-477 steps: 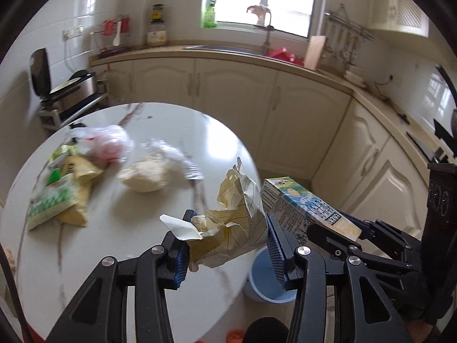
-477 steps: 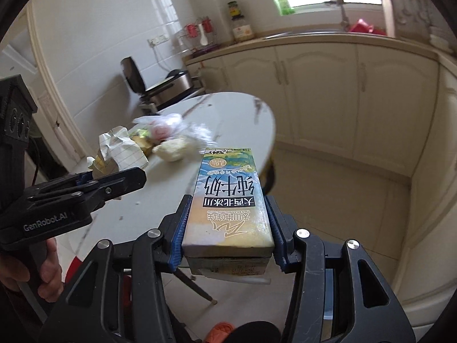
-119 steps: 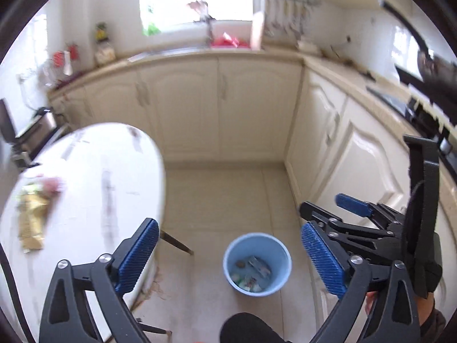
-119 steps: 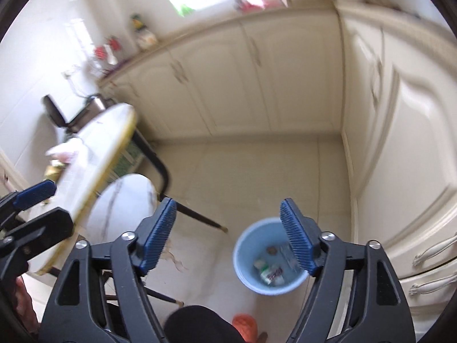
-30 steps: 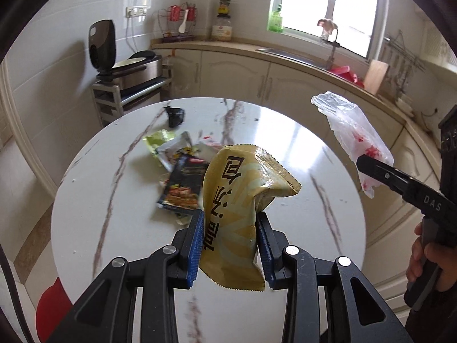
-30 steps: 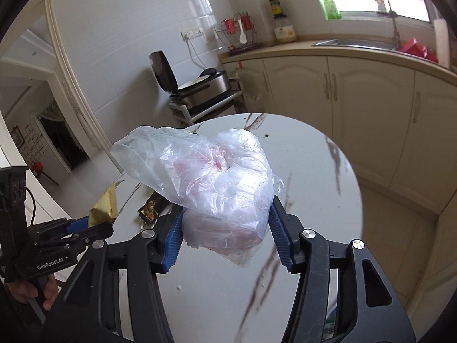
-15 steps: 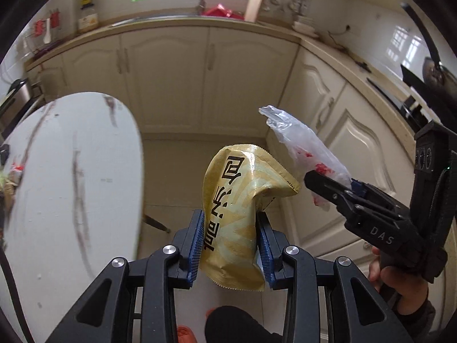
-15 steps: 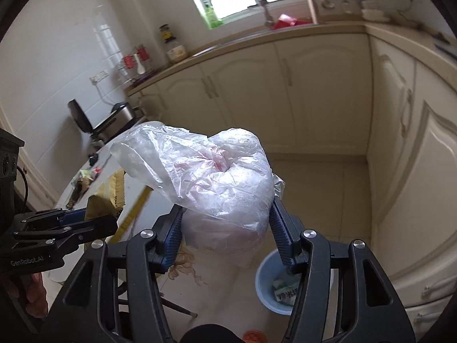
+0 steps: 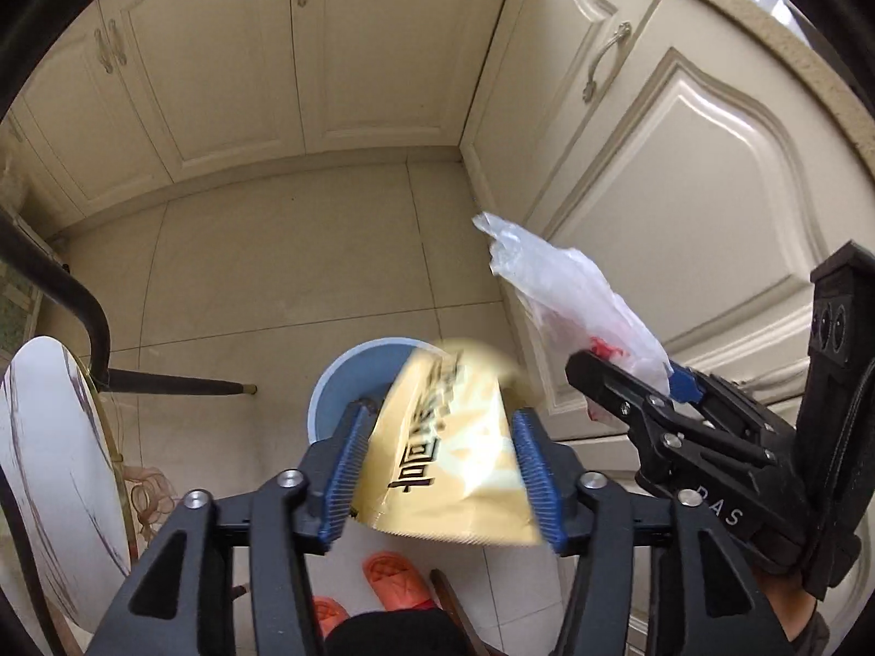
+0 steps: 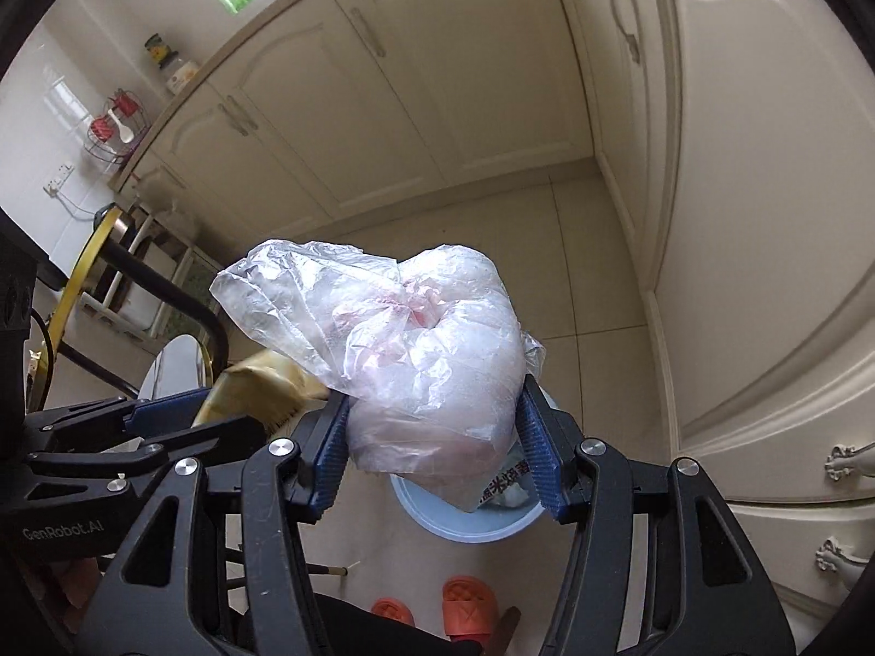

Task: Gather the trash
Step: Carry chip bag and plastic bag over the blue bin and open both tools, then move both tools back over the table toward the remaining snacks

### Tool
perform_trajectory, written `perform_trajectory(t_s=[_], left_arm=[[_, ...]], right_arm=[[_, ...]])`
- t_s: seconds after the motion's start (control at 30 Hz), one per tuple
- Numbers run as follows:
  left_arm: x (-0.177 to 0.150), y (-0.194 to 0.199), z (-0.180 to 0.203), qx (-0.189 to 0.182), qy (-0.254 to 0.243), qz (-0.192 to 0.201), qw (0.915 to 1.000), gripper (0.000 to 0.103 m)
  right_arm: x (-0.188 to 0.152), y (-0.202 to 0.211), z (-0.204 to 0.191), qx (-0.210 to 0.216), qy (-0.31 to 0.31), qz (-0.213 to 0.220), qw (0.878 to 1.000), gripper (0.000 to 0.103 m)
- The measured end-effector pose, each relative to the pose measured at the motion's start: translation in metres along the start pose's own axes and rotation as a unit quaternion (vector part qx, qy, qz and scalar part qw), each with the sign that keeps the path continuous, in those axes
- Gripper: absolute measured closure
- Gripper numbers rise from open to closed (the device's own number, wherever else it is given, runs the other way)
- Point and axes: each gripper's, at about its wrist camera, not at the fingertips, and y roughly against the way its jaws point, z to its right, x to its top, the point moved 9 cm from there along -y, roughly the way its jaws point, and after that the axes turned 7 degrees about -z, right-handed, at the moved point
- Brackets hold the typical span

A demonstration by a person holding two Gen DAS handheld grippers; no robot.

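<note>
Both grippers hang over the blue bin [image 9: 339, 382] on the floor. My left gripper [image 9: 440, 470] points down at the bin and its jaws are opening. The yellow snack bag [image 9: 448, 454] sits blurred and loose between its blue pads, tipping toward the bin. My right gripper [image 10: 435, 454] is shut on a crumpled clear plastic bag [image 10: 426, 350] with pink stains, above the bin [image 10: 459, 525], which holds some wrappers. From the left wrist view, the right gripper [image 9: 618, 377] and its plastic bag [image 9: 569, 284] are to the right of the bin.
Cream cabinet doors [image 9: 683, 191] close in the right side and the back. The white round table [image 9: 49, 437] and its black leg [image 9: 164, 382] stand to the left. A person's orange slippers [image 9: 394, 585] are just in front of the bin.
Both grippers swung from the table down over the bin. The left jaws have spread and the yellow bag has come loose and tilted forward. The right grip is unchanged.
</note>
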Motion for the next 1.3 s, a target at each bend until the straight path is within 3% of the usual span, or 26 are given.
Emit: perform_trajectory(t_s=[0.07, 0.27, 0.47, 0.57, 0.7, 0.77, 0.9, 1.03, 1.3], left_arm=[[0.005, -0.005, -0.006, 0.006, 0.004, -0.001, 1.0, 0.04], [0.007, 0.006, -0.021, 0.047, 0.021, 0.017, 0.9985, 0.038], [-0.01, 0.057, -0.024, 0.106, 0.023, 0.068, 0.9918, 0.028], [-0.025, 0.087, -0.025, 0.121, 0.023, 0.096, 0.9877, 0.026], [-0.045, 0.132, -0.028, 0.122, 0.036, 0.139, 0.9822, 0.025], [-0.064, 0.16, -0.036, 0.123, 0.045, 0.16, 0.9784, 0.019], [-0.116, 0.222, -0.043, 0.14, 0.055, 0.211, 0.9657, 0.011], [-0.169, 0.257, -0.071, 0.162, 0.085, 0.247, 0.9518, 0.009], [-0.266, 0.304, -0.155, 0.193, 0.192, 0.274, 0.9223, 0.007]], right_arm=[[-0.003, -0.009, 0.007, -0.005, -0.007, -0.01, 1.0, 0.049], [-0.015, -0.038, 0.001, 0.022, -0.012, -0.041, 0.999, 0.049], [-0.017, -0.05, -0.013, 0.028, -0.021, -0.055, 0.998, 0.026], [-0.017, -0.03, -0.026, 0.03, -0.008, -0.042, 0.999, 0.024], [-0.009, 0.011, -0.064, 0.036, 0.028, -0.006, 0.999, 0.019], [-0.008, 0.038, -0.087, 0.042, 0.049, 0.019, 0.998, 0.017], [-0.011, 0.088, -0.144, 0.055, 0.103, 0.064, 0.991, 0.014], [-0.021, 0.126, -0.212, 0.077, 0.165, 0.093, 0.979, 0.009], [-0.044, 0.136, -0.341, 0.103, 0.27, 0.088, 0.953, 0.007]])
